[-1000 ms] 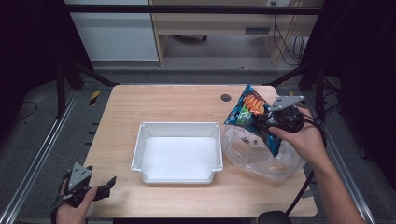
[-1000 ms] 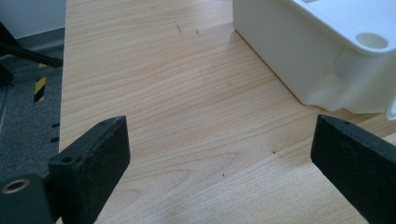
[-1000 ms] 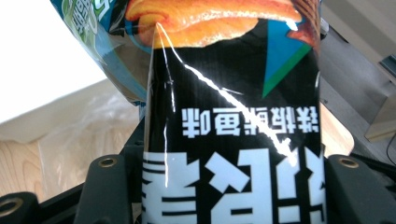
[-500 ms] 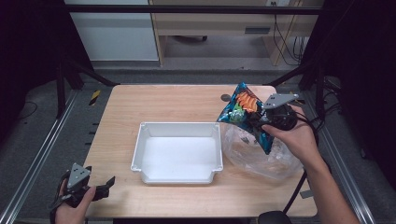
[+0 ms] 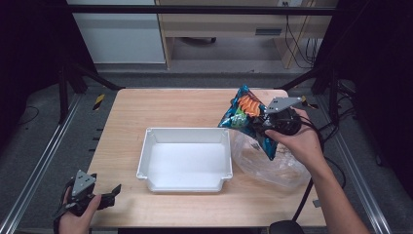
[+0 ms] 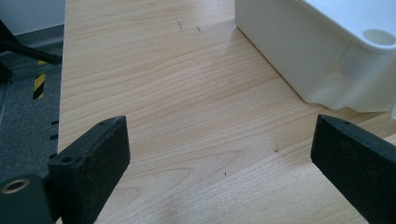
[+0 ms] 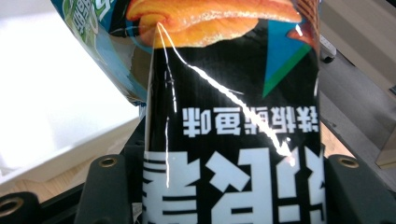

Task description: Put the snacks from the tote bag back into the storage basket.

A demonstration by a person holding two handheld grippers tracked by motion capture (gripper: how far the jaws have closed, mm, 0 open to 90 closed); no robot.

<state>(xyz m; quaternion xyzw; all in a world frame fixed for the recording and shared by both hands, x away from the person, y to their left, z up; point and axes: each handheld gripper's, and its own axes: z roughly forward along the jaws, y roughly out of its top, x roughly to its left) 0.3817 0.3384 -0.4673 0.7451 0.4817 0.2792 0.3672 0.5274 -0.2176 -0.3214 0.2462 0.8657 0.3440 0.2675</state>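
Between the jaws of the right gripper (image 5: 261, 127) sits one snack bag (image 5: 246, 117), clamped and lifted above the table. Just below it lies one clear plastic bag (image 5: 265, 163), and beside it one white tray (image 5: 185, 158). Far away, the left gripper (image 5: 104, 194) hangs wide open and empty over the wooden table (image 5: 165, 107).

You have a light wooden table (image 5: 185, 105) before you. A crumpled clear plastic bag (image 5: 272, 168) lies just right of the white rectangular plastic tray (image 5: 187, 134)
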